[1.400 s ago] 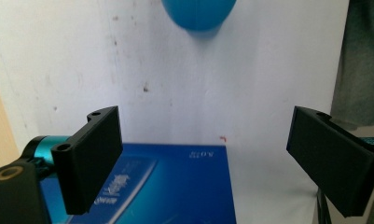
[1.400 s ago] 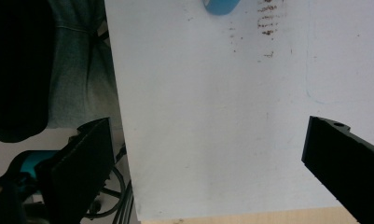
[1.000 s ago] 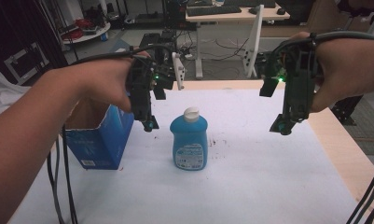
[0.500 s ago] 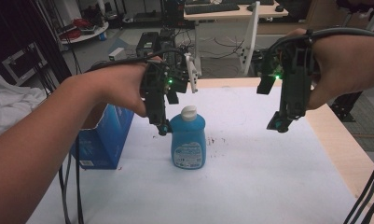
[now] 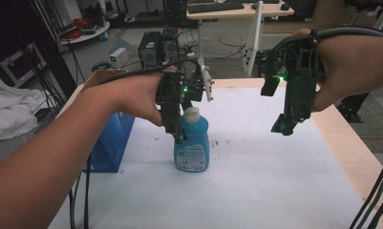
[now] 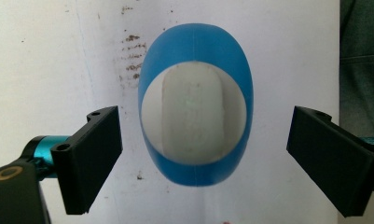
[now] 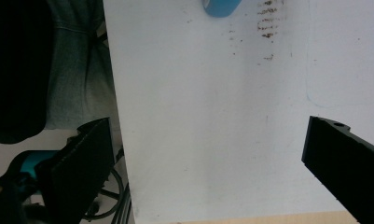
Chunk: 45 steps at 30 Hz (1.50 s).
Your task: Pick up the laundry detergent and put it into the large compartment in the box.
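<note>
Nearest in the high view: left forearm coming in low from the bottom left, stretched forward across the table's left side, hand wrapped over the left gripper, pointing steeply down at the blue bottle. Bottle upright on the white table cover, left of centre, white cap on top, label facing the camera. Left gripper view, looking straight down: cap seen end-on, blue shoulder ringed around it, the two black jaws spread wide to either side, clear gaps on both sides, nothing held; jaw-to-bottle gap not readable from the high view, where the gripper overlaps the bottle's left shoulder. Blue box just left of the bottle, behind the forearm, at the table's left edge. Dark specks on the cover right of the bottle; same specks beside the bottle from above. Farther right: right gripper held up off the table, well apart from the bottle, tilted down and inward, right hand gripping from the upper right. Right gripper view: jaws wide apart, empty, bare cover between them, a sliver of the bottle at the top edge.
</note>
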### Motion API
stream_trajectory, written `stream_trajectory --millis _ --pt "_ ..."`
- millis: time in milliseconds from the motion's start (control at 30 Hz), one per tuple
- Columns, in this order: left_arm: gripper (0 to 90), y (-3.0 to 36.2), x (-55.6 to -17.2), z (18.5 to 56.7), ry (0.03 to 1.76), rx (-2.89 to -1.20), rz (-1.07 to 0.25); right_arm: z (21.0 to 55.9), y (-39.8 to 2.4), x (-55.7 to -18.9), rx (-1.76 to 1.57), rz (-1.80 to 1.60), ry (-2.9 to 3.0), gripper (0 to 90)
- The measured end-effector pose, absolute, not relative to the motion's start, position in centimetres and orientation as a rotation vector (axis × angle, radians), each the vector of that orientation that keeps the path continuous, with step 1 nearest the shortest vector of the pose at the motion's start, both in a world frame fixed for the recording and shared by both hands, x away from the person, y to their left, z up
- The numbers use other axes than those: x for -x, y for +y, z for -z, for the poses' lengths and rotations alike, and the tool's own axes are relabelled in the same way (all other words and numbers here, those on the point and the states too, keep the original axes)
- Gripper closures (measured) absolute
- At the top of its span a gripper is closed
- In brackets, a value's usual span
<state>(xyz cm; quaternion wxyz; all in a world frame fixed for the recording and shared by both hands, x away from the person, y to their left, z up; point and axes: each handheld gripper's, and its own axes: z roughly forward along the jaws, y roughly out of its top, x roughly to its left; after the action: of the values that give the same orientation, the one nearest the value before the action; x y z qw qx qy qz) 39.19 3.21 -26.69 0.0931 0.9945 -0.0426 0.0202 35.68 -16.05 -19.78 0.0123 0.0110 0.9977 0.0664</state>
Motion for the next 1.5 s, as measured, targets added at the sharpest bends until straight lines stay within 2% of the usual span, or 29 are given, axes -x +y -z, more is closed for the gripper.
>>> stream_trajectory --millis 1033,1500 --pt "10.5 1.6 -39.9 29.4 -0.128 -3.017 -0.034 20.5 -16.4 -36.1 -0.056 -0.198 3.115 1.7" --pt "18.6 1.3 -39.8 29.7 -0.123 -3.046 -0.038 20.5 -16.5 -36.1 -0.057 -0.200 3.114 1.7"
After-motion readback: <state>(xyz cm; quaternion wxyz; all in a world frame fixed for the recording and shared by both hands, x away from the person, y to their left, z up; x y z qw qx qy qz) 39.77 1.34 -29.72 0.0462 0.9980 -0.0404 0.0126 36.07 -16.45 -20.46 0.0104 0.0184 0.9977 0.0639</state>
